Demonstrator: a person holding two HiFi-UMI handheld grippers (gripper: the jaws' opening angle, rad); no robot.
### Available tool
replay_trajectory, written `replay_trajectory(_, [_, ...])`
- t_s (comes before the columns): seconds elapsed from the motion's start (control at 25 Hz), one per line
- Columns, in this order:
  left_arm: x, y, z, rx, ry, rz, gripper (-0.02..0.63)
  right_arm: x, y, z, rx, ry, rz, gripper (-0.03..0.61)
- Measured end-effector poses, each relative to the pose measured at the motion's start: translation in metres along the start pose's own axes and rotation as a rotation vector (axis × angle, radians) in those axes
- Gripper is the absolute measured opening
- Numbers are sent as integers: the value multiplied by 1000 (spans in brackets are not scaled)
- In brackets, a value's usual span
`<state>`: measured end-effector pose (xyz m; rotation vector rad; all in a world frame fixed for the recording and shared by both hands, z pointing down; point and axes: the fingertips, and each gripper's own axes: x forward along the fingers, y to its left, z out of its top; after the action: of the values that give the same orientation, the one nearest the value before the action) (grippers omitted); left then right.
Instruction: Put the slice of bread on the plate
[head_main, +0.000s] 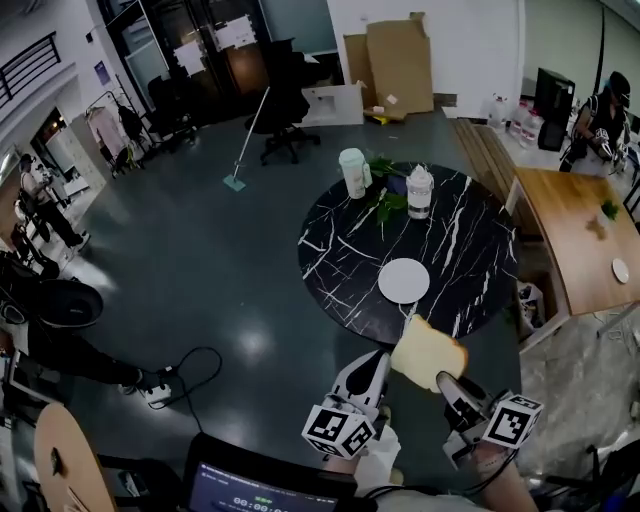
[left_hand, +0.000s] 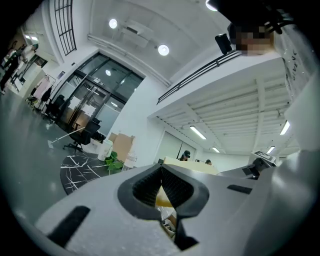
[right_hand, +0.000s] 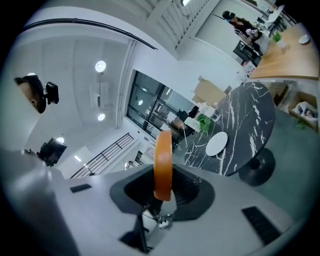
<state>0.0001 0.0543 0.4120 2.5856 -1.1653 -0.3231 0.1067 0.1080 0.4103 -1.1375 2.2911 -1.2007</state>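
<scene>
A slice of bread (head_main: 428, 352) with a pale face and brown crust hangs in the air just short of the near edge of the round black marble table (head_main: 340, 250). My right gripper (head_main: 446, 378) is shut on its near edge. In the right gripper view the slice of bread (right_hand: 163, 157) stands edge-on between the pads of the right gripper (right_hand: 162, 192). A white plate (head_main: 404, 281) lies bare on the table's near side, and the same plate (right_hand: 216, 143) shows ahead in the right gripper view. My left gripper (head_main: 382, 360) hovers beside the bread; the left gripper (left_hand: 161, 171) has its pads meeting, holding nothing.
On the table's far side stand a pale cup (head_main: 353, 172), a white jar (head_main: 420, 192) and a green plant (head_main: 385, 200). A wooden table (head_main: 580, 230) is at the right. An office chair (head_main: 285, 100), a mop (head_main: 245, 140) and a floor cable (head_main: 190, 375) lie beyond and left.
</scene>
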Motion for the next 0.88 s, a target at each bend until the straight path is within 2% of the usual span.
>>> replay_trajectory(0.24, [60,26,9,9,12,-65,8,48,-23,35,20,5,-18,86])
replay_trajectory(0.6, [117,90,13,-26,40,-45,8,103,-66,78,49,-4,-95,86])
replay_trajectory(0.76, [138,115,9,-35,58,-56,8,124,-89,90,80,-11,-128,86])
replay_trajectory(0.88, [150,129,7,-42,62,-70,8,138,-103,96,66,7,-155,86])
